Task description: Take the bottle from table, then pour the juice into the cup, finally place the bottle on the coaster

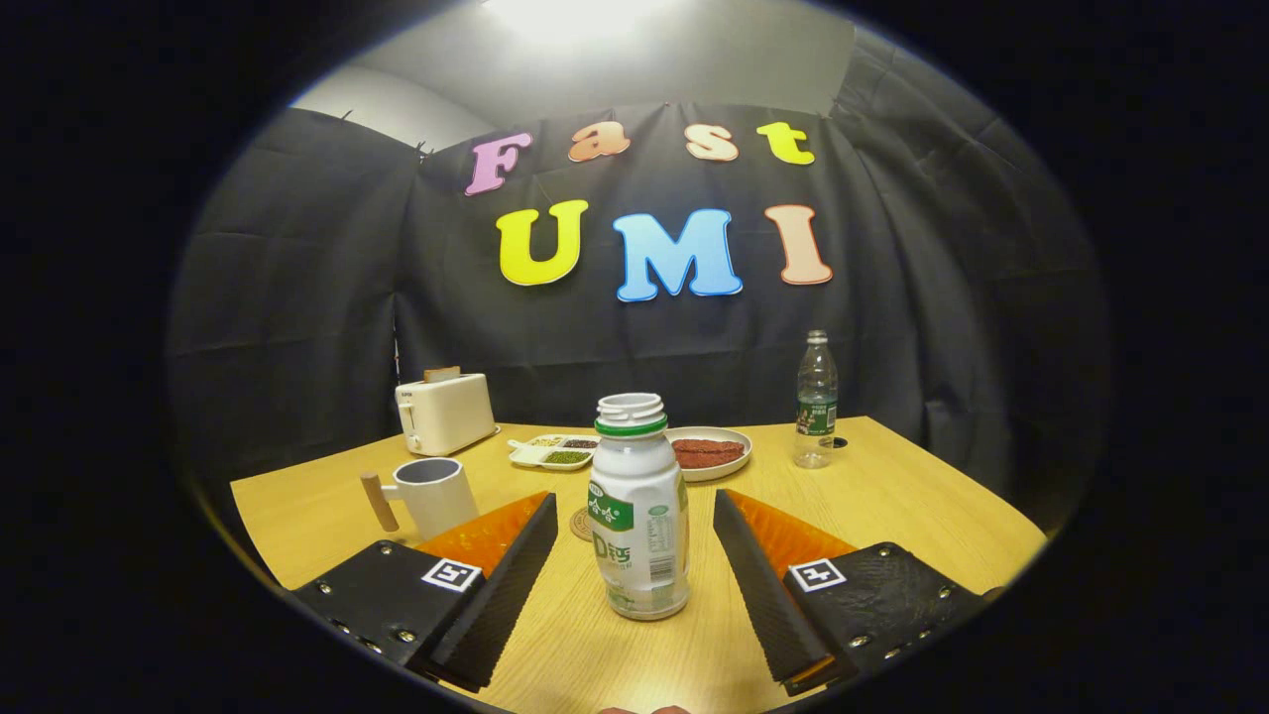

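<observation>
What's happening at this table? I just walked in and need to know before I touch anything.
A person is working a hand-held gripper, open, with the white juice bottle standing upright and uncapped between its fingers, not yet gripped. The grey cup with a wooden handle sits beyond the left finger, and a coaster peeks out just behind the bottle. Nothing looks poured yet. Farther back are a toaster, a plate and a clear water bottle.

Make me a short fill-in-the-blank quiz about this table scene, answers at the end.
1. The white plastic juice bottle stands upright between the open ____.
2. The white bottle's neck has no ____ on it.
3. The grey mug has a ____ handle.
4. A slice sticks out of the cream ____.

Answers: tongs; cap; wooden; toaster
</observation>
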A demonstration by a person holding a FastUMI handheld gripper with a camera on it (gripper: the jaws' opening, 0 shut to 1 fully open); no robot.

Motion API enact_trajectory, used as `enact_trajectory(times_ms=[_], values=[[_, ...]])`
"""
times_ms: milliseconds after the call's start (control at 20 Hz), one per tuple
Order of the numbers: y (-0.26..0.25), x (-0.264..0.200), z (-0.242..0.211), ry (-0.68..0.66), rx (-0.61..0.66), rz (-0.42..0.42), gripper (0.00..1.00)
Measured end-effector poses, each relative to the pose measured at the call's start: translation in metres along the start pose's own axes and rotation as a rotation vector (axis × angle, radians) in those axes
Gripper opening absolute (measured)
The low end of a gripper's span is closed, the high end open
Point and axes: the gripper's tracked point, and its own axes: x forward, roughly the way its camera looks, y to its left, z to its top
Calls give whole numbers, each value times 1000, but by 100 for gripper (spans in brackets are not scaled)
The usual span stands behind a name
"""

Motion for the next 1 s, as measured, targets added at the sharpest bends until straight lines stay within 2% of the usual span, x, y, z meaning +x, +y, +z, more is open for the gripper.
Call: enact_trajectory(times_ms=[200,750,800,900,1000], values=[[7,24,-9,9,46,-3,97],[3,73,-25,44,-37,-59,96],[-5,79,-30,55,-49,-83,92],[-4,82,-29,55,-49,-82,75],[-4,80,-26,58,-64,-83,73]])
